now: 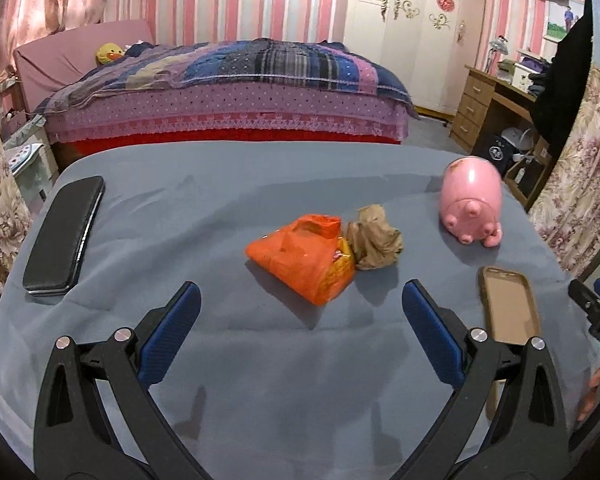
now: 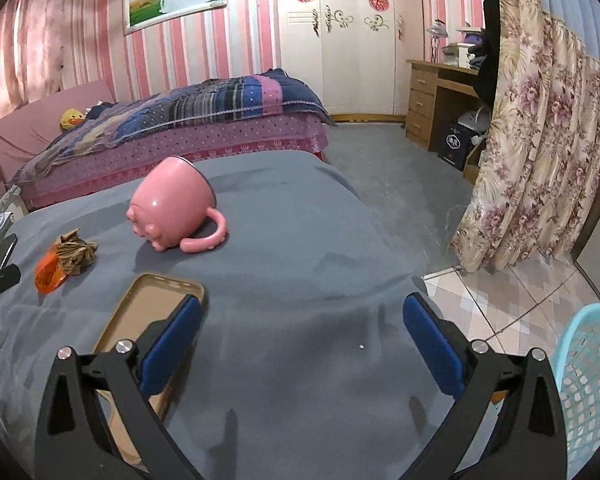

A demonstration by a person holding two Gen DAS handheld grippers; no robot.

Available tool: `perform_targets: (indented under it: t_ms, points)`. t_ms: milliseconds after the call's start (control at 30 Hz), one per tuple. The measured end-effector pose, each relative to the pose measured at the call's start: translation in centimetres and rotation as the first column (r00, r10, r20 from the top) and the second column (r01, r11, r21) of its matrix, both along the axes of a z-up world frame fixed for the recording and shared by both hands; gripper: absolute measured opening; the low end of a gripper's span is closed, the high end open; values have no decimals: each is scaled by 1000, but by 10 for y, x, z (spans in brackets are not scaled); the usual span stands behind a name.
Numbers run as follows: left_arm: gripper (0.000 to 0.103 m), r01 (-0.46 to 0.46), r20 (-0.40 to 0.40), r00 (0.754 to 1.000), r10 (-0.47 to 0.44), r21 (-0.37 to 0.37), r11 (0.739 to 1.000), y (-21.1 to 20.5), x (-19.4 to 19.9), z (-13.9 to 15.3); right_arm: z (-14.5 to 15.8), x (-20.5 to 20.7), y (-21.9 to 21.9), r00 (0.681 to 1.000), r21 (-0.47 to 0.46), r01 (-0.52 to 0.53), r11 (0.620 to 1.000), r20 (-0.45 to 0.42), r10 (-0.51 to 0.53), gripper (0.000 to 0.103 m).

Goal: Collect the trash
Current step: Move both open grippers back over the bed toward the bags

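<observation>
Pink-striped walls, a quilt-covered bed (image 1: 228, 80) and a wooden desk (image 1: 488, 108) lie behind a table (image 1: 220, 184) draped in grey cloth. From the left wrist view, the left tongs (image 1: 302, 308) hang wide apart and empty above the near part of the cloth, the 2 blue pads splayed. Just beyond them, near the table's middle, lies an orange plastic wrapper (image 1: 304, 260), and a crumpled brown paper wad (image 1: 374, 240) touches its right side. A black case (image 1: 66, 236) lies flat near the left edge. A pink mug (image 1: 472, 204) rests on its side toward the far right, its base with small feet facing the camera. A tan phone case (image 1: 510, 308) lies open side up at the right. From the right wrist view, the right tongs (image 2: 302, 328) are also spread wide and hold nothing, with the left pad over the near end of the phone case (image 2: 148, 308). The mug (image 2: 172, 204) lies tipped, its curled handle touching the cloth. The paper wad (image 2: 75, 252) and orange wrapper (image 2: 48, 274) sit far left, well apart from these tongs. A turquoise mesh basket (image 2: 592, 384) stands at the lower right, off the table's edge.
</observation>
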State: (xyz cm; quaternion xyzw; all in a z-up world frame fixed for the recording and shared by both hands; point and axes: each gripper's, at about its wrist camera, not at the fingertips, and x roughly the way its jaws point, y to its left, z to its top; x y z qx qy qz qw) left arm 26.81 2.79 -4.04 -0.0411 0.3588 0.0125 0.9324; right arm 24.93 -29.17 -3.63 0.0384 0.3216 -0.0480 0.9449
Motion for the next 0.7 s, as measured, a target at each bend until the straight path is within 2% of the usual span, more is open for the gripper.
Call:
perform_targets:
  t_ms: [133, 433, 567, 700]
  points:
    - [97, -9, -9, 1000, 9, 15, 1000, 5, 1, -4, 0, 1, 0, 1000, -20, 11, 1000, -5, -11, 99]
    - [97, 22, -35, 999, -22, -2, 1000, 10, 9, -15, -2, 6, -5, 998, -48, 43, 998, -32, -45, 99]
    - [97, -7, -65, 998, 5, -26, 1000, 13, 23, -23, -2, 1, -11, 999, -13, 46, 999, -5, -46, 99]
    - [94, -50, -56, 997, 47, -53, 997, 18, 35, -24, -4, 4, -7, 1000, -19, 25, 1000, -11, -25, 99]
